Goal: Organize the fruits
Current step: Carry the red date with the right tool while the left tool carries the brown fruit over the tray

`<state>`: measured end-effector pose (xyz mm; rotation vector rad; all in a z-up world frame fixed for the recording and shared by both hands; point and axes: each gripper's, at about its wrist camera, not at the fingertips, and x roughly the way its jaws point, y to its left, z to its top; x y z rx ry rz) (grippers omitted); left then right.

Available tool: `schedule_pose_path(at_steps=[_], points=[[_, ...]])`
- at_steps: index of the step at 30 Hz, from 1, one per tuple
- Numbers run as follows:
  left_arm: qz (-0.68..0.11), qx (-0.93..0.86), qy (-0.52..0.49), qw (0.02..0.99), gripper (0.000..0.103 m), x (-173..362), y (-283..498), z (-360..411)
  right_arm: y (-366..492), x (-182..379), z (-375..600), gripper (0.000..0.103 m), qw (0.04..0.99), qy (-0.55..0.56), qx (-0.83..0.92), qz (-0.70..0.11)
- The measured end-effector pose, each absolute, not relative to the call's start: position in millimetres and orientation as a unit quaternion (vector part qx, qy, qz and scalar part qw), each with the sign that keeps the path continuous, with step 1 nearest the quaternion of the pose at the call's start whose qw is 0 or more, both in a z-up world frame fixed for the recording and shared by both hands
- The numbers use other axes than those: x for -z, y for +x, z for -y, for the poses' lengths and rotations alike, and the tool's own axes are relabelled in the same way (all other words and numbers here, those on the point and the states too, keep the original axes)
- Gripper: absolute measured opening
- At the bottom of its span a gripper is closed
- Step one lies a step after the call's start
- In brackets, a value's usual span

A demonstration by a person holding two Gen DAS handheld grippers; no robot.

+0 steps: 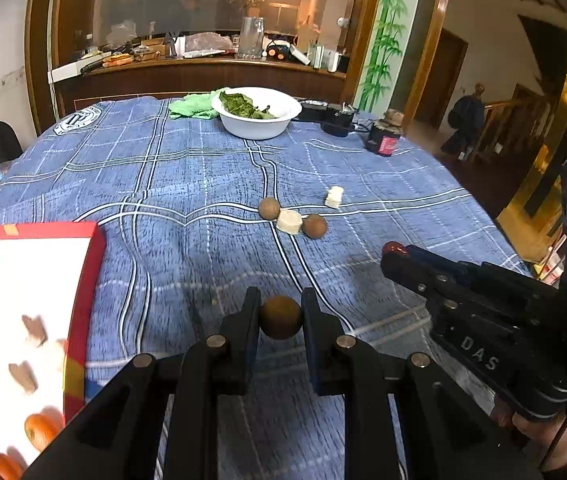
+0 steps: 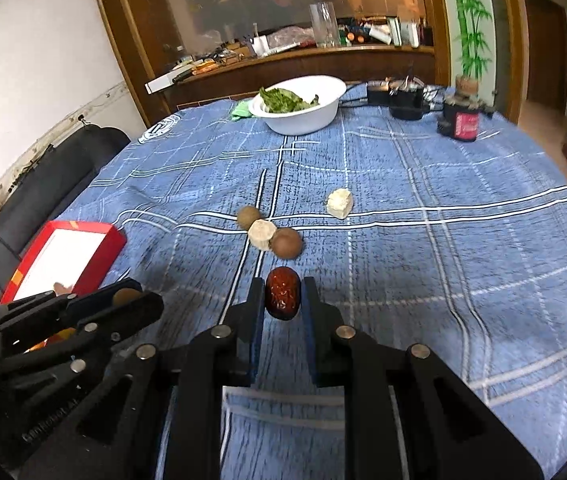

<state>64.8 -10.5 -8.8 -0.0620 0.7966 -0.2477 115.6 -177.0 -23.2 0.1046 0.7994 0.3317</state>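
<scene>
Sitting at the far left edge of the surface (image 1: 187,168): a red-rimmed box (image 1: 83,280) with a white inside, orange fruits (image 1: 39,430) and brown pieces lying in it, blurred. Gripping a round brown fruit (image 1: 280,317) between narrowed jaws, lifted clear of the blue checked cloth: the left hand-held gripper (image 1: 280,320). Lying beyond it at mid-cloth: two more brown fruits (image 1: 269,208) touching a pale chunk (image 1: 289,221) between them, a second pale chunk (image 1: 334,197) apart to the right. Standing at the far edge: a white bowl (image 1: 257,126) holding green leaves. Pinching a dark red wrinkled date (image 2: 282,294) between nearly closed jaws, just beside the left one: the right hand-held gripper (image 2: 282,296).
</scene>
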Motion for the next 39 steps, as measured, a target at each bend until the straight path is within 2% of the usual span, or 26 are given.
schedule_pose_path(at_steps=[15, 39], points=[[-0.384, 0.077, -0.02, 0.92, 0.019, 7, 15, -1, 44, 10, 173, 0.02, 0.911, 0.052, -0.176, -0.37], [-0.386, 0.014, -0.055, 0.921, 0.019, 3, -15, -52, 13, 3, 131, 0.02, 0.9, 0.053, -0.231, -0.365]])
